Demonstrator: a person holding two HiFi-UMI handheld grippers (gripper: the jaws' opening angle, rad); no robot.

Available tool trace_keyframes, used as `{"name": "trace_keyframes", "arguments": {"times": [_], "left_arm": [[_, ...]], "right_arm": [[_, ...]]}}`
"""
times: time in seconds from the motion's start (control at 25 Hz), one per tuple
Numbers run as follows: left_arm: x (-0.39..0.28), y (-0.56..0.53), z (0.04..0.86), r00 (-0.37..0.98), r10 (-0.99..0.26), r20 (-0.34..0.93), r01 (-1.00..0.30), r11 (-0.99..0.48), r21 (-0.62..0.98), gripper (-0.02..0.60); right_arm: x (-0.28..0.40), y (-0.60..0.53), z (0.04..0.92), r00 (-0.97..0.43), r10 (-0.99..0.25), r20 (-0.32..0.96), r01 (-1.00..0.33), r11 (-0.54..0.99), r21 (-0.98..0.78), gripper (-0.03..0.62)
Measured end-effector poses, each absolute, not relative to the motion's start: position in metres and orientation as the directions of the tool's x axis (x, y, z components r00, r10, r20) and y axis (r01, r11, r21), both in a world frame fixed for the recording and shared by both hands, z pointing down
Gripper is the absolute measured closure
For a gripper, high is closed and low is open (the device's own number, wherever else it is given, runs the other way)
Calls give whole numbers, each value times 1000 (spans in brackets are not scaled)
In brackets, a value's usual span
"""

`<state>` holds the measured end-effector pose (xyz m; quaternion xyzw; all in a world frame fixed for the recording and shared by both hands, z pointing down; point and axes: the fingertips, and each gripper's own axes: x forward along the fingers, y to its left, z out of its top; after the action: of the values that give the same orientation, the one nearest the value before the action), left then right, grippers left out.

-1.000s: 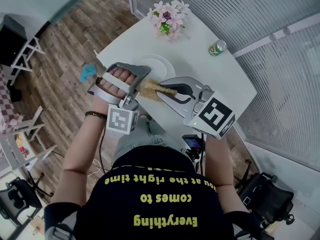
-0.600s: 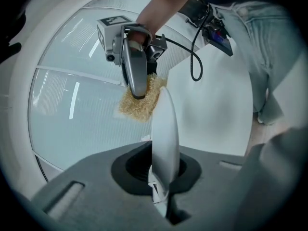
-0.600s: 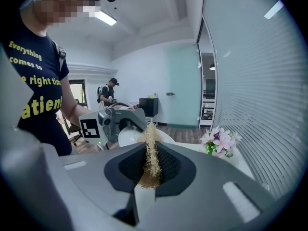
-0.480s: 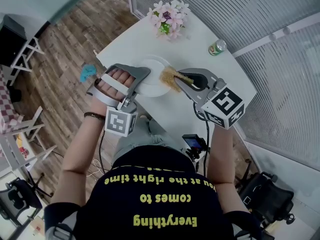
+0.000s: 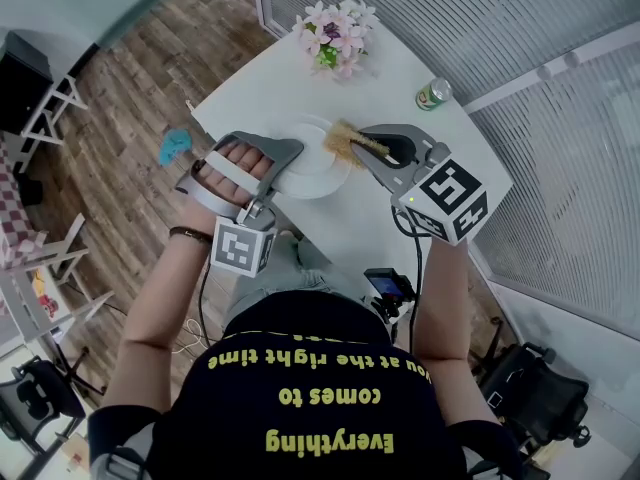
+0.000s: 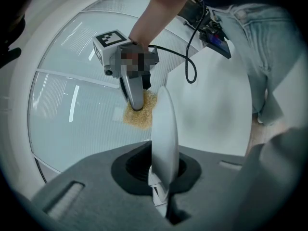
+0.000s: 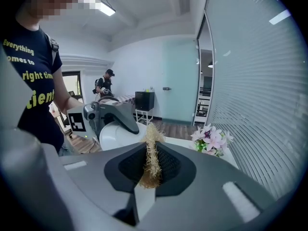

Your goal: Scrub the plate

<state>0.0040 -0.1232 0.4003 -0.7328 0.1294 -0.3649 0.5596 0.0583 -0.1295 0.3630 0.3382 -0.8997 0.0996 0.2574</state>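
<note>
A white plate (image 5: 305, 163) is held tilted over the white table (image 5: 400, 68), my left gripper (image 5: 280, 161) shut on its near-left rim. In the left gripper view the plate (image 6: 165, 129) stands edge-on between the jaws of that gripper (image 6: 161, 196). My right gripper (image 5: 362, 148) is shut on a tan fibrous scrubber (image 5: 343, 140), which rests against the plate's far right part. The right gripper view shows the scrubber (image 7: 152, 153) pinched upright in the jaws (image 7: 148, 179), with the plate (image 7: 113, 131) and left gripper (image 7: 108, 113) beyond it.
A bunch of pink flowers (image 5: 338, 36) stands at the table's far side and a green can (image 5: 434, 94) at its right. A blue object (image 5: 177, 145) lies on the wooden floor to the left. A small black device (image 5: 385, 286) hangs at the person's waist.
My right gripper has carried the scrubber from beside the left gripper across the plate to its far right rim. The left gripper and plate have barely moved.
</note>
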Motion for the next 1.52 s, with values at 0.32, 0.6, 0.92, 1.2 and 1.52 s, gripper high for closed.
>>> {"name": "trace_keyframes", "arguments": {"times": [0.32,0.6,0.92,1.2,1.52], "left_arm": [[5,-122,404,702,-585,406,221,-364,-905,572],[5,-123,406,698,-581,419,227,-375,-899,572],[5,-124,403,707,-576,411,227,-365,-903,572],[-2,-121,411,702,-582,410,267,-318,-910,572],[1,-117,404,726,-552,411,249,-346,-905,572]], "right_arm": [[20,-110,356,-711,-440,548,-525,851,2,562],[-3,-99,349,-747,-362,558,-429,903,12,562],[9,-115,358,-752,-379,539,-485,872,-63,560],[34,-136,375,-721,-429,544,-577,806,-129,560],[56,-159,391,-617,-486,619,-676,730,-101,560]]}}
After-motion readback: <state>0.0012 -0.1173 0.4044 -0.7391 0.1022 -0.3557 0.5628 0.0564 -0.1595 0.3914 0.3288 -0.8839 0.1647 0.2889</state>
